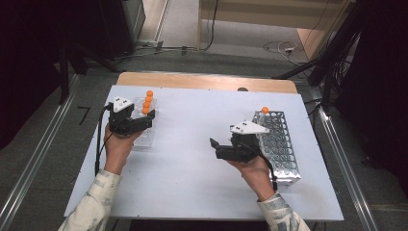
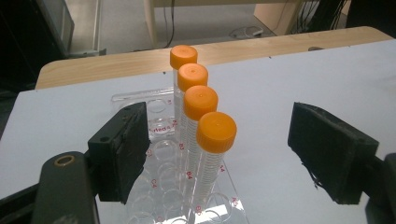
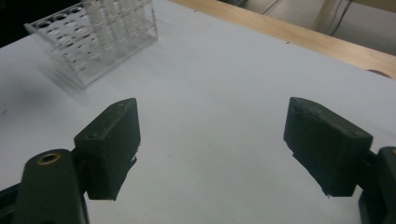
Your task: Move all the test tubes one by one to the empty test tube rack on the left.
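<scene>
A clear plastic rack (image 1: 143,138) at the table's left holds a row of several orange-capped tubes (image 1: 147,102). My left gripper (image 1: 149,117) hovers over the near part of that rack. In the left gripper view its jaws stand wide apart, and the nearest tube (image 2: 215,133) stands between them untouched, so the left gripper (image 2: 226,156) is open. My right gripper (image 1: 215,147) is held over the bare middle of the table, pointing left. The right gripper (image 3: 219,154) is open with nothing between its pads, and the clear rack (image 3: 79,56) lies far ahead of it.
A white grid rack (image 1: 279,144) with many empty holes stands at the right, just behind my right hand. One orange-capped tube (image 1: 265,110) stands in its far corner. The white tabletop (image 1: 192,183) ends in a wooden strip (image 1: 207,81) at the back.
</scene>
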`<state>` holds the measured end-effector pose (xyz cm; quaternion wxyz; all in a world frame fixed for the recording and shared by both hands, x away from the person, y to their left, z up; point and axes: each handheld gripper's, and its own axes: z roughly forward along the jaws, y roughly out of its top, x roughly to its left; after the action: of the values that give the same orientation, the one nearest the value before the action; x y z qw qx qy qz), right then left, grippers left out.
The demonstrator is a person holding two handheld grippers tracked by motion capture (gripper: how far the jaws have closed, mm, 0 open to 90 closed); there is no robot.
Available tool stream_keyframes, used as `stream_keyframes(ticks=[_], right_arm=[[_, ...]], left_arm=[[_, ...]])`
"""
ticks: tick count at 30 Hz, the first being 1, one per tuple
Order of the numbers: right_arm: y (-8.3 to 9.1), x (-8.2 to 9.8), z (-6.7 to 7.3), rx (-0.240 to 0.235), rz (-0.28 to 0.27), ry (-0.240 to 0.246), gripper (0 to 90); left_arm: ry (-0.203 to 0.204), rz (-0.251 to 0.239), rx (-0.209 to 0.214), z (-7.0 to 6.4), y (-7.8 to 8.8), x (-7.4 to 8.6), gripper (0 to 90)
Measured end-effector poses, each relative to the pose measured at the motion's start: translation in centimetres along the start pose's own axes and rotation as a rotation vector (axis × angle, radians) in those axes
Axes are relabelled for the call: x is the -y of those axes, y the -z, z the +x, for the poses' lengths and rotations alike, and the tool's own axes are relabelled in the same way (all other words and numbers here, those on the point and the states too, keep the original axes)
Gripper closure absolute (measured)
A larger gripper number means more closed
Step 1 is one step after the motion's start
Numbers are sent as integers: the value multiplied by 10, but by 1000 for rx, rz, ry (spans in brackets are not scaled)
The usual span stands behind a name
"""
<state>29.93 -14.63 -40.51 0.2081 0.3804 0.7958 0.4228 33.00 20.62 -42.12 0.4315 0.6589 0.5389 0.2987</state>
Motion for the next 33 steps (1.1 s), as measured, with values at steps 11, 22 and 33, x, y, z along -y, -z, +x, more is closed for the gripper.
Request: stream_keyframes(ticks=[11,22,33], right_arm=[[8,1,-43,104,-9,-84,175],[8,13,-91,236,-1,-164,179],[-1,22,-122,272,1,-219,231]], left_arm=[[3,-7,-4,0,2,0,208],[3,-9,-5,0,3,-1,207],[-10,-8,4,-6,5,0,198]])
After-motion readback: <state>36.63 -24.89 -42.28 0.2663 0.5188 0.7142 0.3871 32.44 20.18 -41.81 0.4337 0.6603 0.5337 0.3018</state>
